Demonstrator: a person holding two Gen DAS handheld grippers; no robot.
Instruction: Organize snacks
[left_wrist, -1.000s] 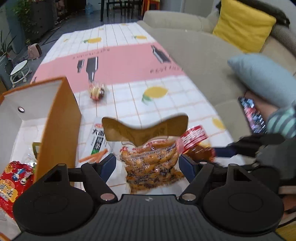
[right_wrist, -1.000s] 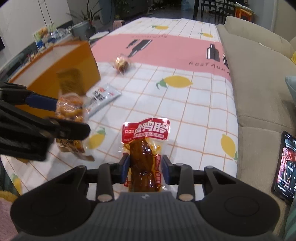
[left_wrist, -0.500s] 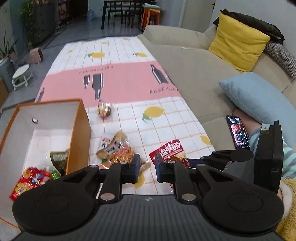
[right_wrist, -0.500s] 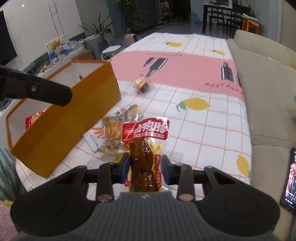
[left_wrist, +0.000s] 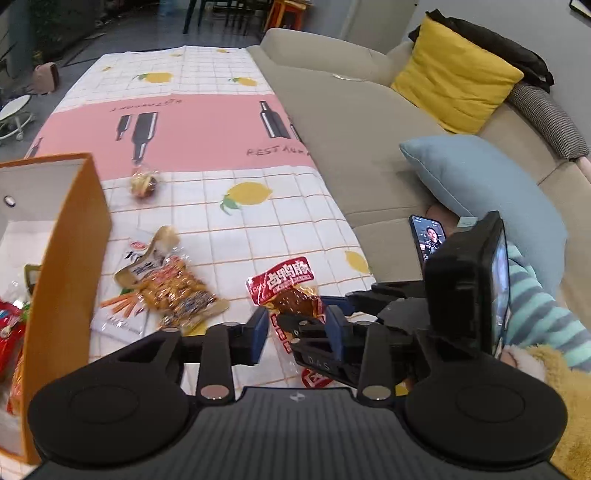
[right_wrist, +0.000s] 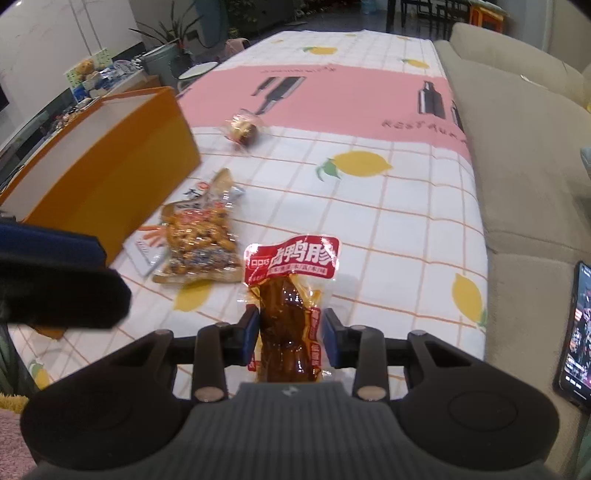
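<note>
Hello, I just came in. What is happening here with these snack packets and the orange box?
A person is sorting snacks with two handheld grippers. The right gripper holds a red-labelled packet of dark meat snack above the tablecloth. The left gripper has open jaws and holds nothing. An orange snack bag lies on a white packet beside the orange box, which already contains some snacks. A small wrapped snack lies farther off.

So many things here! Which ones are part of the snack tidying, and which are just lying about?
Part of the job:
- duck snack pack, between the fingers of the right hand-held gripper
- orange box, snacks inside
- peanut pack
- white sachet
- small round snack

Just lying about:
- phone
- blue cushion
- yellow cushion
</note>
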